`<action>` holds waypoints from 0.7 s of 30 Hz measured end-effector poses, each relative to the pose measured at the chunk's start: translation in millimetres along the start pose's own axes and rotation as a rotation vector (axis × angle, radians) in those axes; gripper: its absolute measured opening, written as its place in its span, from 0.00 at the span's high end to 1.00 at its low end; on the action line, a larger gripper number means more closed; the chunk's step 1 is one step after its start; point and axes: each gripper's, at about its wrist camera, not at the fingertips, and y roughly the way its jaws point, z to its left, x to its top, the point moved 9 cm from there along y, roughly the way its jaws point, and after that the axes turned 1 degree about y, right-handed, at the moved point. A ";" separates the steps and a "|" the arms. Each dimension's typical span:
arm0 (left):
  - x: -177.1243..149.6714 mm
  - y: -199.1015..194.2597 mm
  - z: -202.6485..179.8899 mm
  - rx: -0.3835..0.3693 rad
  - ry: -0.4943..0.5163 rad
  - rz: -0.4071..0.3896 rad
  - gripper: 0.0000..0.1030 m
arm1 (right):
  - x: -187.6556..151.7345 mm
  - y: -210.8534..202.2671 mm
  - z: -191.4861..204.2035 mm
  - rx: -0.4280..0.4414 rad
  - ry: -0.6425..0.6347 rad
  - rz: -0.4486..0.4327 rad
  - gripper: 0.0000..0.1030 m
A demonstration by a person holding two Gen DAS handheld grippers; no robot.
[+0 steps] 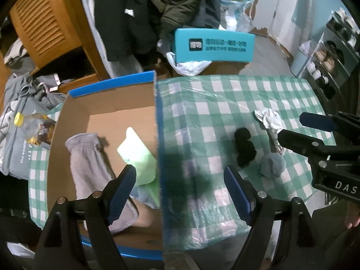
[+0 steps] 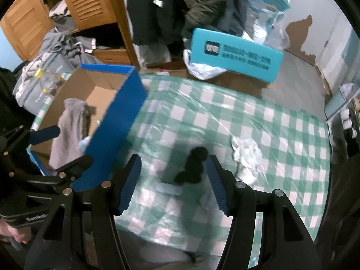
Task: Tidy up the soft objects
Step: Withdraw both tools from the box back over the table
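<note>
A blue-edged cardboard box [image 1: 144,79] [image 2: 117,121] sits on the left of a green checked tablecloth [image 1: 225,103] [image 2: 225,117]. In it lie a grey sock [image 1: 90,164] [image 2: 67,130], a light green cloth [image 1: 137,155] and a pale blue piece [image 2: 84,144]. On the cloth lie a black rolled sock [image 1: 244,149] [image 2: 193,166], a grey-blue sock ball [image 1: 272,165] and a white patterned sock [image 1: 270,119] [image 2: 247,153]. My left gripper [image 1: 180,191] is open and empty over the box's right wall. My right gripper [image 2: 173,184] [image 1: 290,128] is open and empty, just short of the black sock.
A turquoise box [image 1: 213,45] [image 2: 234,56] and plastic bags [image 1: 189,66] stand beyond the table's far edge. Hanging dark jackets [image 1: 157,6], a wooden cabinet [image 1: 45,27] and grey clothes [image 1: 27,94] are at the back left. A plastic bottle [image 1: 33,126] lies left of the box. Shelves [image 1: 333,51] stand at the right.
</note>
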 end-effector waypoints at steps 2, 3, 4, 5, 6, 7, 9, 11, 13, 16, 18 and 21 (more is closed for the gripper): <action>-1.4 3.6 -9.6 -0.004 0.021 0.014 0.21 | -6.8 1.1 -11.0 -0.010 0.014 0.010 0.42; -1.9 4.7 -12.5 -0.004 0.028 0.017 0.20 | -9.6 1.7 -16.0 -0.014 0.019 0.015 0.42; -2.5 6.3 -17.8 -0.005 0.039 0.022 0.20 | -14.0 3.4 -22.5 -0.018 0.026 0.024 0.42; -3.1 7.8 -22.1 -0.008 0.048 0.026 0.20 | -16.9 4.8 -27.2 -0.021 0.032 0.031 0.42; -4.2 9.0 -25.4 -0.010 0.054 0.030 0.20 | -20.3 6.3 -31.9 -0.024 0.042 0.037 0.42; -5.0 11.0 -29.1 -0.014 0.062 0.035 0.17 | -23.9 8.1 -36.7 -0.025 0.053 0.045 0.42; -6.8 15.0 -36.8 -0.023 0.076 0.043 0.15 | -30.3 11.9 -43.8 -0.021 0.073 0.058 0.42; -8.6 19.9 -44.1 -0.029 0.090 0.057 0.15 | -36.9 17.0 -51.2 -0.008 0.097 0.076 0.42; -10.0 23.6 -49.5 -0.032 0.099 0.065 0.15 | -43.4 22.9 -57.4 -0.005 0.113 0.093 0.42; -12.7 30.5 -58.1 -0.047 0.111 0.081 0.15 | -53.1 33.2 -66.2 -0.010 0.126 0.123 0.42; -14.4 35.4 -61.6 -0.055 0.112 0.095 0.15 | -57.5 38.9 -71.5 -0.006 0.140 0.139 0.42; -17.9 45.2 -67.3 -0.071 0.110 0.119 0.15 | -63.5 44.5 -79.1 0.001 0.163 0.156 0.42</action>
